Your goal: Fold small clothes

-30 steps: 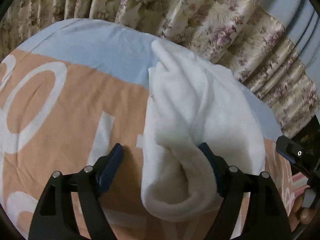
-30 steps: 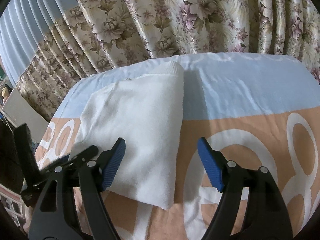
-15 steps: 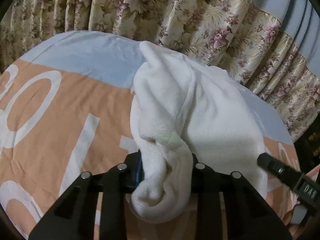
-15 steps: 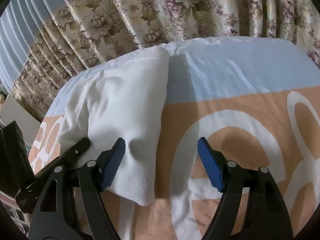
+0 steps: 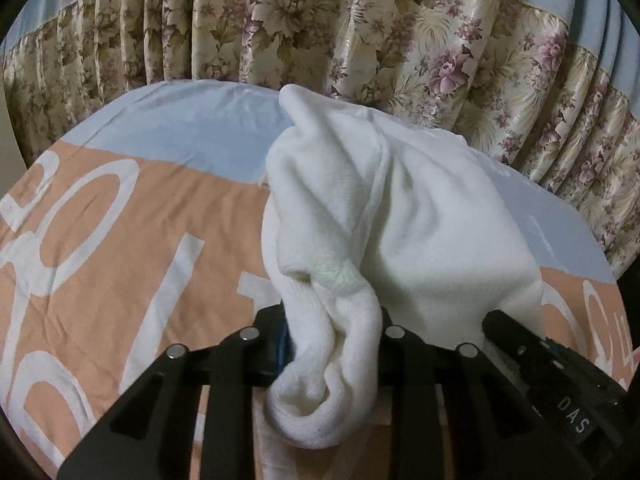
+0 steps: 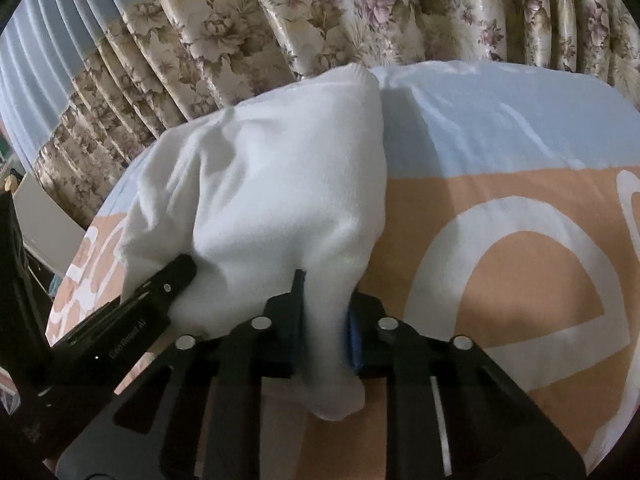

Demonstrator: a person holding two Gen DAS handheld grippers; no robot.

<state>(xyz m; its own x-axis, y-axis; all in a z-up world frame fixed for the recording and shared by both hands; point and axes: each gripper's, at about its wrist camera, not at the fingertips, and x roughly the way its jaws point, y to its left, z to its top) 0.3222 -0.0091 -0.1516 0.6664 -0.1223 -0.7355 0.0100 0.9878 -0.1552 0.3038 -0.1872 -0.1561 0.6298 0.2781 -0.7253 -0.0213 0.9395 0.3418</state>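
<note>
A white fleece garment (image 5: 400, 208) lies partly folded on the orange, white and blue bedspread (image 5: 120, 240). My left gripper (image 5: 332, 340) is shut on its near left corner, and the cloth bunches out between the fingers. My right gripper (image 6: 324, 328) is shut on the garment's (image 6: 280, 184) near right corner. The garment's near edge is lifted off the bed between both grippers. The right gripper's tip also shows in the left wrist view (image 5: 532, 344), and the left gripper's tip shows in the right wrist view (image 6: 160, 292).
Floral curtains (image 5: 360, 32) hang close behind the bed's far edge. The bedspread (image 6: 520, 260) extends to the right of the garment, and its left part (image 5: 100, 260) lies beside the garment. Dark furniture (image 6: 12, 260) stands at the far left.
Both grippers were open a second ago. The left one closed on the garment first, then the right one. The garment's near edge has bunched and lifted.
</note>
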